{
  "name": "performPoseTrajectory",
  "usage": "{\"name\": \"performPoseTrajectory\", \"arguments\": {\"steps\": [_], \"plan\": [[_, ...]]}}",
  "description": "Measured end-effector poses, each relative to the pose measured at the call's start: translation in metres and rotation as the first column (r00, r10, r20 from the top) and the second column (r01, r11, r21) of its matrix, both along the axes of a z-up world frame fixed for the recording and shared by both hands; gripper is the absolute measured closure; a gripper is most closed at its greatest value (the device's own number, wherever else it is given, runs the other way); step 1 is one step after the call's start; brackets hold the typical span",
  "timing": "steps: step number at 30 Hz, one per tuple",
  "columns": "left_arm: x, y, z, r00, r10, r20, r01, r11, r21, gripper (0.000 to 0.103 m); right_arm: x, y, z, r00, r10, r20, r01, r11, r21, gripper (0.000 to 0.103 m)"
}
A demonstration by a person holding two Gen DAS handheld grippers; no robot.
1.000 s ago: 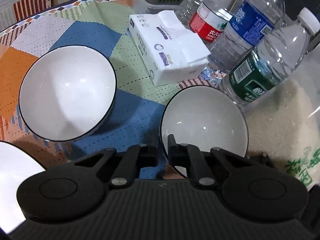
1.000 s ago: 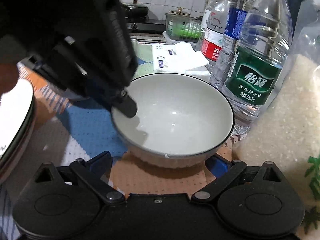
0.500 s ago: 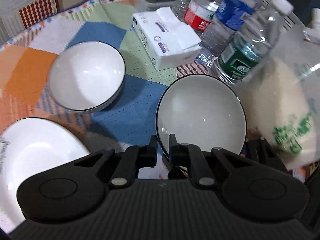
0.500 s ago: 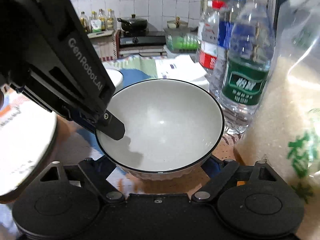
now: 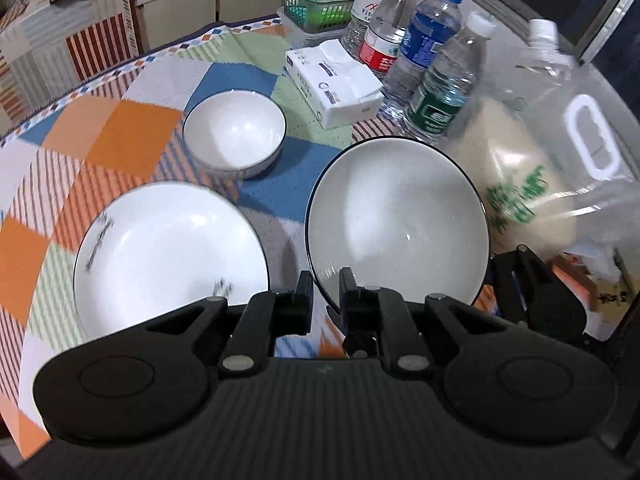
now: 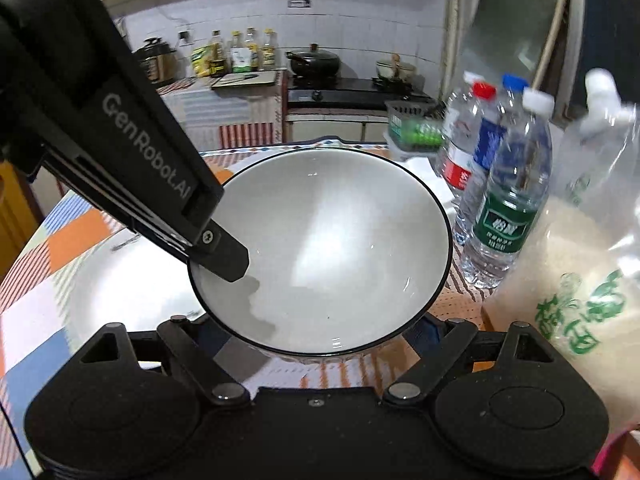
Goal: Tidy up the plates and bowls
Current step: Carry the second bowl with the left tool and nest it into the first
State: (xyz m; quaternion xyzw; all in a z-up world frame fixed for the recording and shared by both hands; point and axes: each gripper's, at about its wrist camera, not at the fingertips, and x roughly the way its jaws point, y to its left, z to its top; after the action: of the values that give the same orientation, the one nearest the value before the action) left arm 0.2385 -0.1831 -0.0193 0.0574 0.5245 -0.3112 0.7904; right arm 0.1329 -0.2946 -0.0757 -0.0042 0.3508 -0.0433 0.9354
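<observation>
A white bowl with a black rim (image 5: 396, 220) hangs tilted above the patterned tablecloth. My left gripper (image 5: 324, 284) is shut on its near rim, one finger inside the bowl and one outside. In the right wrist view the same bowl (image 6: 332, 248) fills the middle, and the left gripper (image 6: 212, 260) pinches its left rim. My right gripper (image 6: 324, 344) stands wide with a finger on each side of the bowl's lower wall; its fingertips are hidden under the bowl. A second white bowl (image 5: 234, 132) rests on the cloth farther back. A white plate (image 5: 168, 248) lies at the left.
Several water bottles (image 5: 440, 80) and a tissue pack (image 5: 332, 80) stand behind the held bowl. A clear bag of rice (image 5: 540, 168) sits close on the right. A green basket (image 5: 316, 12) is at the table's far edge. The tablecloth (image 5: 132, 128) shows at the left.
Both grippers have risen with the bowl, lifting it off the cloth. The plate has come into the left wrist view. The right jaws have narrowed a little around the bowl.
</observation>
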Motion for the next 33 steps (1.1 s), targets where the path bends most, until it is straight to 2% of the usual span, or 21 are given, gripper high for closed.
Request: {"name": "performPoseTrajectory", "arguments": {"steps": [4,9,12,19,26,33], "plan": [[-0.02,0.03,0.012,0.999,0.011,-0.041,-0.012,0.999,-0.037,0.091,-0.022,0.021,0.018,0.999,0.042,-0.018,-0.042,0.999,-0.015,0.014],[-0.051,0.061,0.027,1.0,0.016,0.005,-0.016,1.0,-0.026,0.091,-0.049,0.045,0.031,0.993,0.12,-0.015,-0.12,0.993,-0.001,0.015],[-0.063,0.074,0.026,1.0,0.024,-0.01,-0.025,0.999,-0.026,0.091,-0.063,0.054,0.035,0.986,0.167,0.012,-0.167,0.986,0.011,0.015],[-0.085,0.087,0.003,0.999,0.028,-0.017,-0.028,1.0,0.012,0.091,-0.082,0.065,0.022,0.967,0.254,-0.005,-0.253,0.967,0.037,0.015],[-0.09,0.095,-0.033,0.993,0.034,-0.109,-0.031,0.999,0.037,0.091,-0.092,0.071,-0.002,0.947,0.312,-0.081,-0.306,0.949,0.077,0.015],[-0.086,0.099,-0.062,0.981,0.054,-0.188,-0.043,0.997,0.062,0.091,-0.09,0.085,-0.027,0.932,0.319,-0.173,-0.315,0.948,0.054,0.015]]}}
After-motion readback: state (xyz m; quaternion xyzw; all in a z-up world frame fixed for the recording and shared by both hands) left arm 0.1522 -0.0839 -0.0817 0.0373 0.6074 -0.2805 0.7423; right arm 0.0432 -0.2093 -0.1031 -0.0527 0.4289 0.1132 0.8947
